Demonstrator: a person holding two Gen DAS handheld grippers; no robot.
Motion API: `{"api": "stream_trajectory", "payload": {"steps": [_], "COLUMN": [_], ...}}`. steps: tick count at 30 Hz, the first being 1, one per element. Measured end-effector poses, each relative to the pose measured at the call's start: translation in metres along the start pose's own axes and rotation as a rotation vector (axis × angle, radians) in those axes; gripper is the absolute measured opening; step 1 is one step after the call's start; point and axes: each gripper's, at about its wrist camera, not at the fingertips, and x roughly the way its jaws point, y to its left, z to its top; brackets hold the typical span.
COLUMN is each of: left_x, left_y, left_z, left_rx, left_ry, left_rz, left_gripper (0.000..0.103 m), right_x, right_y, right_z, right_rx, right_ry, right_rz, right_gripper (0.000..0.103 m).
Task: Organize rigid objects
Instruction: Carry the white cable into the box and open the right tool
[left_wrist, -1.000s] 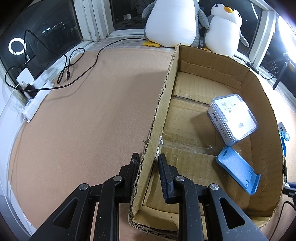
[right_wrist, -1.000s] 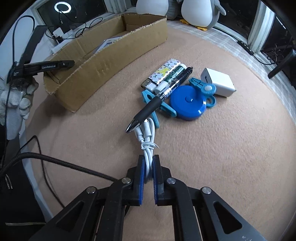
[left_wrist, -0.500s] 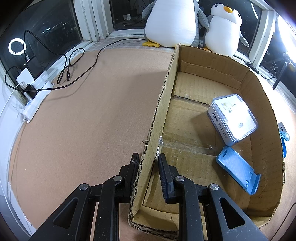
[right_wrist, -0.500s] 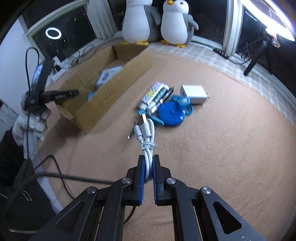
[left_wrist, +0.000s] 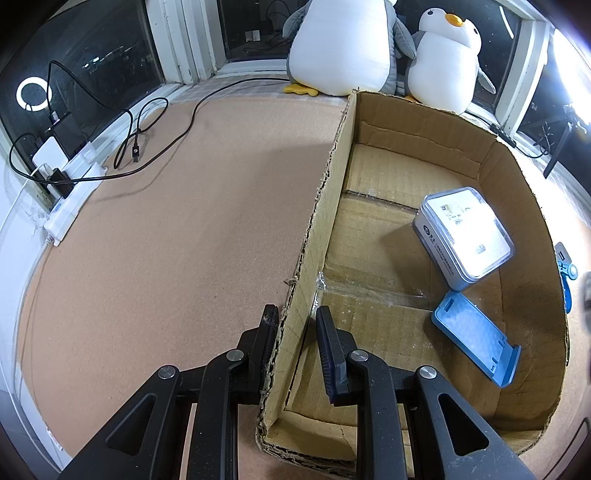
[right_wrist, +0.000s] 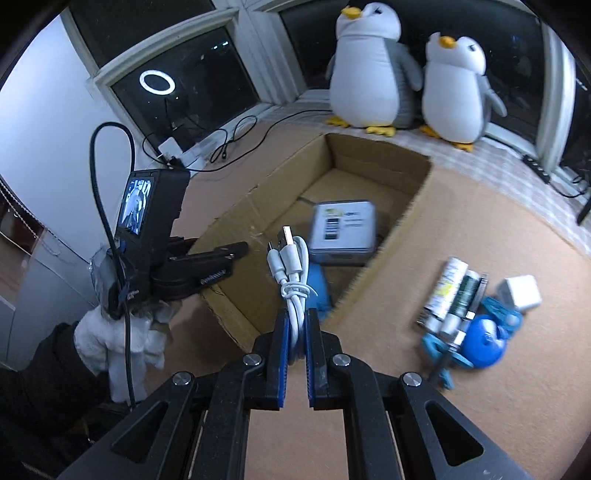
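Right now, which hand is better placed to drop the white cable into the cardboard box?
The right. Its hand-held gripper is shut on the white cable, raised in front of the cardboard box. The left hand-held gripper is clamped on the box's side wall, steadying it.

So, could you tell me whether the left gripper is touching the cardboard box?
Touching. The left wrist view shows the left gripper closed over the side wall of the cardboard box, one finger pressed against its outer face.
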Motion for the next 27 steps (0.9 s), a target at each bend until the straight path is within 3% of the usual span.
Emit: {"api": "stream_trajectory", "payload": {"steps": [6,18,19,22,27], "left_x": [0.0,0.0,0.0,0.0,0.0], "left_y": [0.0,0.0,0.0,0.0,0.0], "left_z": [0.0,0.0,0.0,0.0,0.0], "left_rx": [-0.003,-0.003,-0.003,-0.003,-0.002], "left_ry": [0.0,0.0,0.0,-0.001,0.0], "left_rz": [-0.002,-0.001,-0.001,-0.002,-0.002], "left_gripper": [0.023,0.023,0.023,0.023,0.023], "right_x": [0.031,0.045,0.044,0.042,0.027], "right_y": [0.014,0.022,0.022,0.022,0.015], "right_z": [0.01,0.015,0.015,0.016,0.016], "right_rx": [-0.002,-0.017,-0.018,-0.011,0.026], "right_ry": [0.034,0.04,0.038,0.032,-0.007], "right_rz": [0.019,0.014,0.02,0.013,-0.005], "right_gripper": [0.007,0.008,0.013,0.055,0.055]}}
